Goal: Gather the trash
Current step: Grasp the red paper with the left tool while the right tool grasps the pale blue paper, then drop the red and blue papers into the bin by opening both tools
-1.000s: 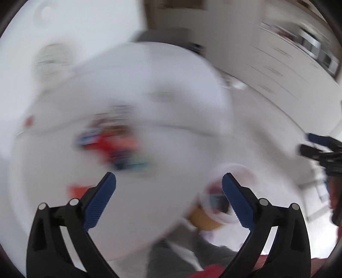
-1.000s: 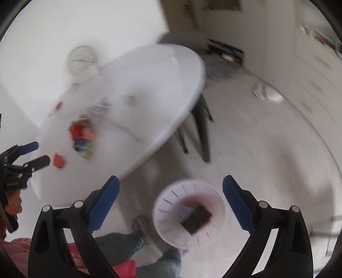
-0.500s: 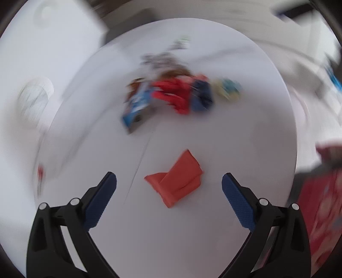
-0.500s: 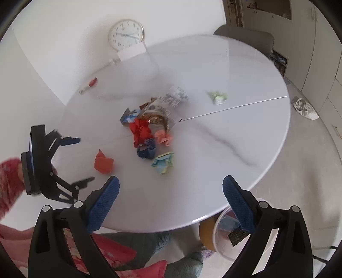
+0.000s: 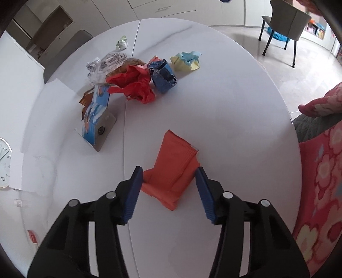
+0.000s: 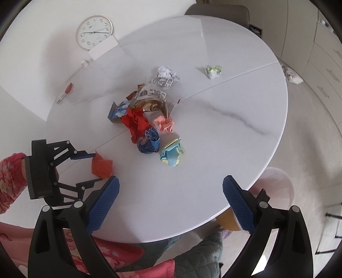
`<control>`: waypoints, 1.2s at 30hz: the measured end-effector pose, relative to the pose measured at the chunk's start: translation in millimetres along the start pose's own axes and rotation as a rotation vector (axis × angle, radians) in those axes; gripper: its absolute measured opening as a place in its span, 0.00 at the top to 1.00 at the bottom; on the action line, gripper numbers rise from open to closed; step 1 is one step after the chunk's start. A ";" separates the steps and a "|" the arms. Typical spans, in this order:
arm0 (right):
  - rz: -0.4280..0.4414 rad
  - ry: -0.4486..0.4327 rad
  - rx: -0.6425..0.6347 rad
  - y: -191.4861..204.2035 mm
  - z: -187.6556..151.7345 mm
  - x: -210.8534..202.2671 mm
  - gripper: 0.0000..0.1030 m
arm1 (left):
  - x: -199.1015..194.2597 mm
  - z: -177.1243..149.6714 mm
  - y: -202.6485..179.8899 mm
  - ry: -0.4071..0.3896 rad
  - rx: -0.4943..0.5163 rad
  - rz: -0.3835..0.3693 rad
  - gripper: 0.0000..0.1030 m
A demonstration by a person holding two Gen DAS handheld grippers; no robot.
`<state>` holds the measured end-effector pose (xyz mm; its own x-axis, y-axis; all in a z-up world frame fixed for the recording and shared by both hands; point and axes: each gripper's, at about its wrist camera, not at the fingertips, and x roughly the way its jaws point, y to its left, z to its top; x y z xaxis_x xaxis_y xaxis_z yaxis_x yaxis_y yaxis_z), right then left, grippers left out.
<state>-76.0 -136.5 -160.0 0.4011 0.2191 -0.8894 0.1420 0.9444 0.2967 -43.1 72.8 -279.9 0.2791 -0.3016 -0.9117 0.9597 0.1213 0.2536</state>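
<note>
A folded orange paper (image 5: pixel 171 169) lies on the round white table (image 5: pixel 235 119); it also shows in the right wrist view (image 6: pixel 102 165). My left gripper (image 5: pixel 168 188) is open with its jaws on either side of the paper's near end, not closed on it. My right gripper (image 6: pixel 170 198) is open and empty above the table's near edge. A trash pile sits mid-table: crumpled red paper (image 5: pixel 134 85), blue ball (image 5: pixel 163 77), yellow-blue wad (image 5: pixel 187 61), blue carton (image 5: pixel 96 119), foil wrapper (image 6: pixel 154 100), green wad (image 6: pixel 213 71).
A translucent bin (image 6: pixel 275 188) stands on the floor by the table's right edge, partly hidden. A clock (image 6: pixel 94 32) leans against the wall. A grey chair (image 5: pixel 284 19) stands beyond the table. A small red-white item (image 6: pixel 65 93) lies at the table's far left.
My left gripper has swung from the bin side to the table, come down around the orange paper, and narrowed its jaws. My right gripper has moved from over the bin to the table edge.
</note>
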 end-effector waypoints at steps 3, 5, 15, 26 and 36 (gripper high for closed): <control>-0.005 0.013 0.006 4.3 1.4 11.6 0.08 | -2.2 0.5 -0.1 -0.022 0.012 -0.020 0.53; -0.016 0.034 -0.006 7.4 3.4 22.7 0.10 | 0.4 0.9 0.5 -0.031 0.017 -0.023 0.55; -0.062 0.134 -0.089 12.9 24.5 98.0 0.33 | -2.1 1.6 16.7 -0.064 -0.128 -0.076 0.60; -0.072 0.112 -0.119 10.2 20.6 101.6 0.70 | -46.4 1.8 40.4 -0.072 -0.467 -0.049 0.60; -0.126 -0.011 0.177 -140.3 -36.0 4.3 0.70 | -66.7 85.2 19.7 -0.162 -0.555 -0.078 0.60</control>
<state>-126.8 -259.2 -218.0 0.3797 0.0982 -0.9199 0.3483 0.9060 0.2405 -39.9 14.7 -186.5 0.2520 -0.4650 -0.8487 0.8281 0.5574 -0.0595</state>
